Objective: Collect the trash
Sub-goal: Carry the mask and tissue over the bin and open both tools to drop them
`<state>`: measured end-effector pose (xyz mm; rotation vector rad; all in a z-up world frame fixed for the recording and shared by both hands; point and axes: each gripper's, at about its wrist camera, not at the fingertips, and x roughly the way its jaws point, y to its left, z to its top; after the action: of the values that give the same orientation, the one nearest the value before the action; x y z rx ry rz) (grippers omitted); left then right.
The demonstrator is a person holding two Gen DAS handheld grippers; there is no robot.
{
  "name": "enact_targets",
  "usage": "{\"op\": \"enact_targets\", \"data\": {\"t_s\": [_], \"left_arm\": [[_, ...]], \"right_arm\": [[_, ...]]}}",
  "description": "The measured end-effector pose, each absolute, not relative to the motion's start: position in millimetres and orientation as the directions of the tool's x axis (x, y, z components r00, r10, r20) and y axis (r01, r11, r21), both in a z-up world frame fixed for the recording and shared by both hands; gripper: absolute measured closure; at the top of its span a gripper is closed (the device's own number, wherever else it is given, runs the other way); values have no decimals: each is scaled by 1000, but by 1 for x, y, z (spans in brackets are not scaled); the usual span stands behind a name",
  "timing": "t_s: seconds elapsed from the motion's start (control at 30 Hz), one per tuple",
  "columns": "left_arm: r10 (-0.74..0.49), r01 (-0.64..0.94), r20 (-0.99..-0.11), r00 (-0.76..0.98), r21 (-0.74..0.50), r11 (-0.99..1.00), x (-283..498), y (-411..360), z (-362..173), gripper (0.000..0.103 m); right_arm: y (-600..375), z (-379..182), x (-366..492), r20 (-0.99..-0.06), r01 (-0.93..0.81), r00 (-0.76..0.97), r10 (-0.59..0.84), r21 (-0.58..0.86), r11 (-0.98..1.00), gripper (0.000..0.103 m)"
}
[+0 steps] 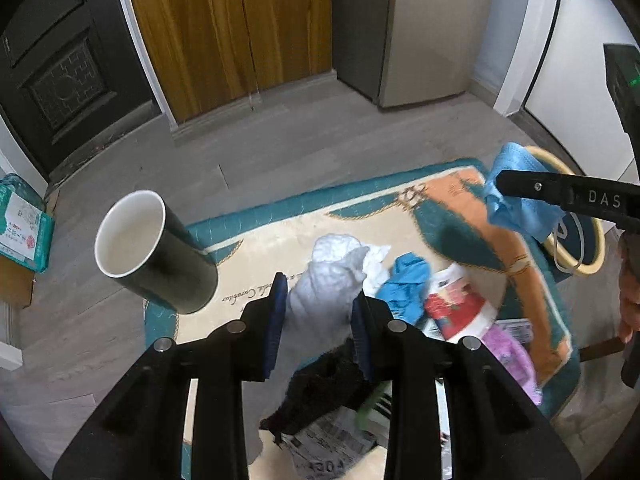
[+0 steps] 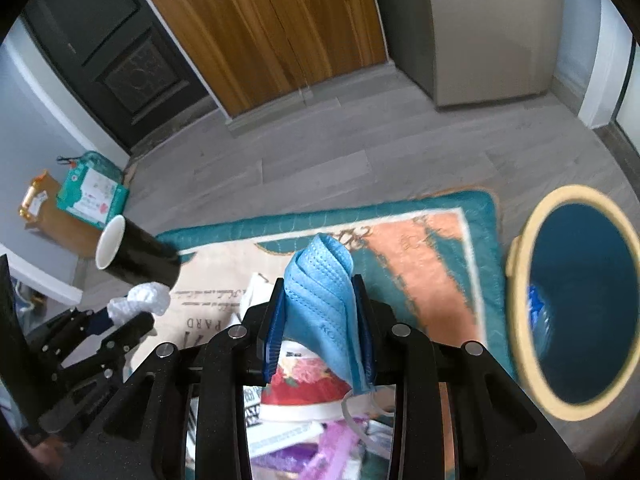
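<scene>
My left gripper (image 1: 320, 300) is shut on a crumpled white tissue (image 1: 324, 296), held above the rug; it also shows in the right wrist view (image 2: 120, 320) at the left with the tissue (image 2: 140, 302). My right gripper (image 2: 320, 308) is shut on a blue face mask (image 2: 320, 300), lifted above the trash pile. In the left wrist view that gripper (image 1: 504, 184) holds the mask (image 1: 516, 204) beside the bin (image 1: 596, 248). The blue bin with a yellow rim (image 2: 516, 280) stands open at the right. A red and white wrapper (image 1: 460, 308), a blue scrap (image 1: 404, 284) and a purple scrap (image 1: 508, 352) lie on the rug.
A black cup with a white inside (image 1: 160, 256) lies tipped at the rug's left edge. The teal and cream rug (image 1: 256, 248) lies on grey floor. A teal packet on a cardboard box (image 2: 92, 196) sits left. Wooden doors (image 1: 232, 32) and a dark door are behind.
</scene>
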<state>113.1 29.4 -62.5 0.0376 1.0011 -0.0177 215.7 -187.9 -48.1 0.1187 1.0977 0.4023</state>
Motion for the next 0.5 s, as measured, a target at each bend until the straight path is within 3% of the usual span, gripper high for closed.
{"op": "enact_targets", "data": {"t_s": [0.2,0.5], "left_arm": [[-38,62,-798,601,-1,998,114,1,-38,73],[-109,178,-808,579,-5,984,142,-76,-50,73]], "right_arm": [[-237,-32,212,-824,-210,451,342,274,938,70],[-336,-42,219,-836,-35,478,271,290,956,70]]}}
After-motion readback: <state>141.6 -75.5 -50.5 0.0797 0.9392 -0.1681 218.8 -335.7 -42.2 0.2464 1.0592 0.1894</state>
